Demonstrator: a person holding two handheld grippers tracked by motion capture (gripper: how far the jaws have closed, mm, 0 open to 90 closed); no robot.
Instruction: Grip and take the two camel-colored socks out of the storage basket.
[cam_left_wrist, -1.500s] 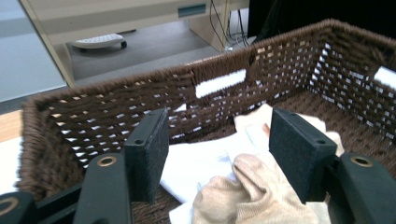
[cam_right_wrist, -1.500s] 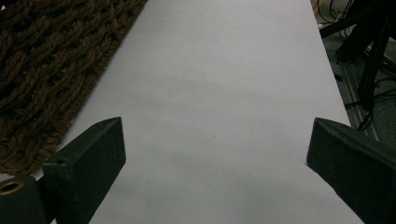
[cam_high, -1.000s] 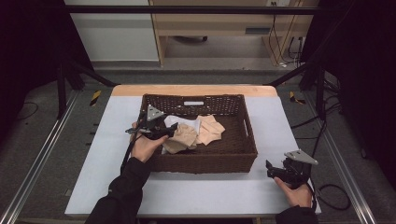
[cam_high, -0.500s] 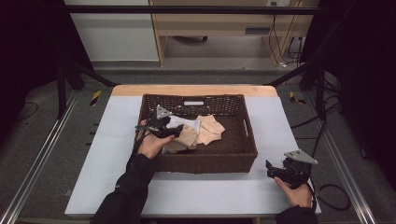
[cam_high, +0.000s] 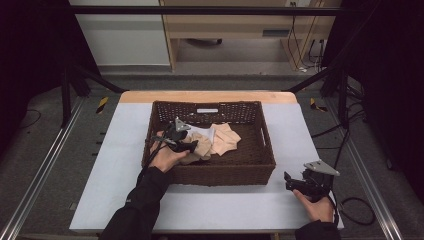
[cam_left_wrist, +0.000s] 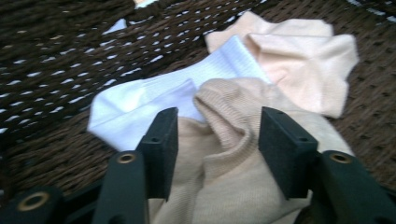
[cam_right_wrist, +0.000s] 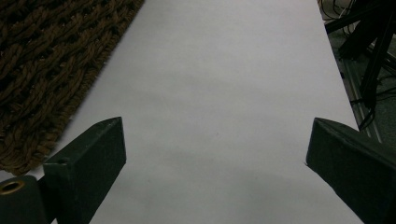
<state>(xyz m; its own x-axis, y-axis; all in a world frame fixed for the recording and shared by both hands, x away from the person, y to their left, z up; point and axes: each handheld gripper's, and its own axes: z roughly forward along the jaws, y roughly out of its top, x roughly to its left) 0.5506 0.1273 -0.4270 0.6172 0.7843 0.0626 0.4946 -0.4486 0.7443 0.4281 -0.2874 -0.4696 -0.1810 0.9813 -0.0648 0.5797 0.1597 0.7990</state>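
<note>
A brown wicker basket (cam_high: 260, 145) is set on the table (cam_high: 100, 170), which is covered in white, a little left of its middle. In the basket 3 pieces of cloth are piled together: a tan sock (cam_left_wrist: 233, 154) at the near left, a white sock (cam_left_wrist: 149, 98) beyond it, partly tucked under its edge, and a paler peach cloth (cam_left_wrist: 303, 65) to the right, overlapping the white one. The left claw (cam_high: 192, 146) is held inside the basket by the left hand (cam_high: 165, 157), over the near left part of the pile. In the left gripper view a raised fold of the tan sock is seen between the 2 black jaws of this claw (cam_left_wrist: 217, 144), which have just been closing; they stand about half open, a gap can be seen on each side of the fold, and it cannot be told that the pads press on it. The right claw (cam_high: 290, 181) is held by the right hand (cam_high: 316, 207) low over the near right part of the table, well apart from the basket's near right corner. In the right gripper view its jaws are spread wide with nothing between them, only bare white table seen beyond, and the basket's woven wall (cam_right_wrist: 42, 74) is seen at the left.
</note>
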